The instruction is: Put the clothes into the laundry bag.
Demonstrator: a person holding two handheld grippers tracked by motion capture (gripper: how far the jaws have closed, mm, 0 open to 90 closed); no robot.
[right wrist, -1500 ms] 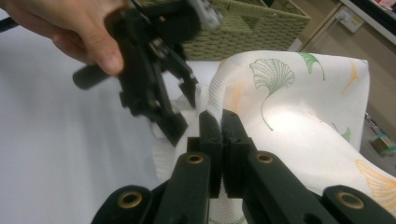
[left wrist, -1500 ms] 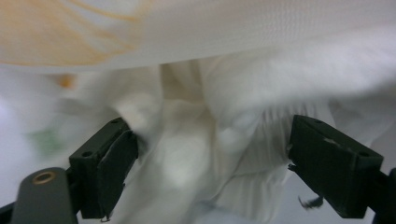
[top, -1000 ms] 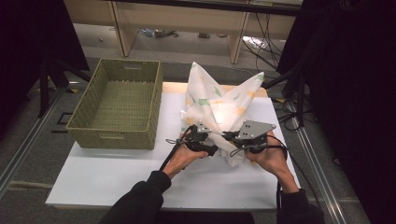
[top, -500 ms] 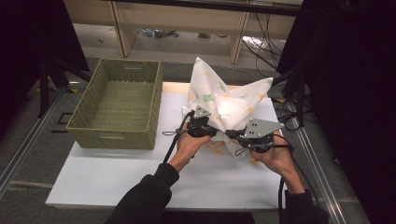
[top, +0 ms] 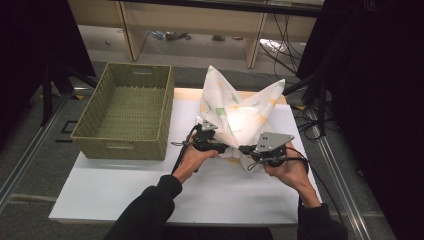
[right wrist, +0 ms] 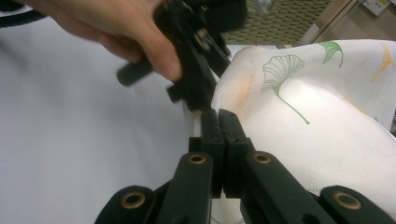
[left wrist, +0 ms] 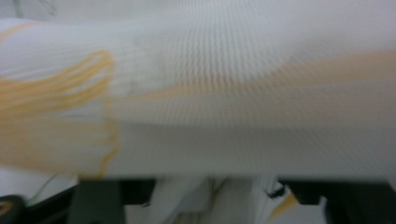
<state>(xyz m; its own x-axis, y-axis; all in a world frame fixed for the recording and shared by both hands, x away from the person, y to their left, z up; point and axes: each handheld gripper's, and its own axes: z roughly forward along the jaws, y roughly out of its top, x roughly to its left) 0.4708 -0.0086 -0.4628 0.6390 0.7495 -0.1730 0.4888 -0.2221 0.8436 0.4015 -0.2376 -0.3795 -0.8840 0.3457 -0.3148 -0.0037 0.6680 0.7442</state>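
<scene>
surface: white table top, rectangular, on a grey floor | far left on it: green woven basket, upright, open side up, nothing seen inside | centre-right on it: white cloth with leaf print, bunched up, corners standing | near half bare

The cloth is white, printed with green ginkgo leaves and orange line motifs. The basket is olive-green wicker, the surface plain white, the tools black with grey plates, the sleeves black
</scene>
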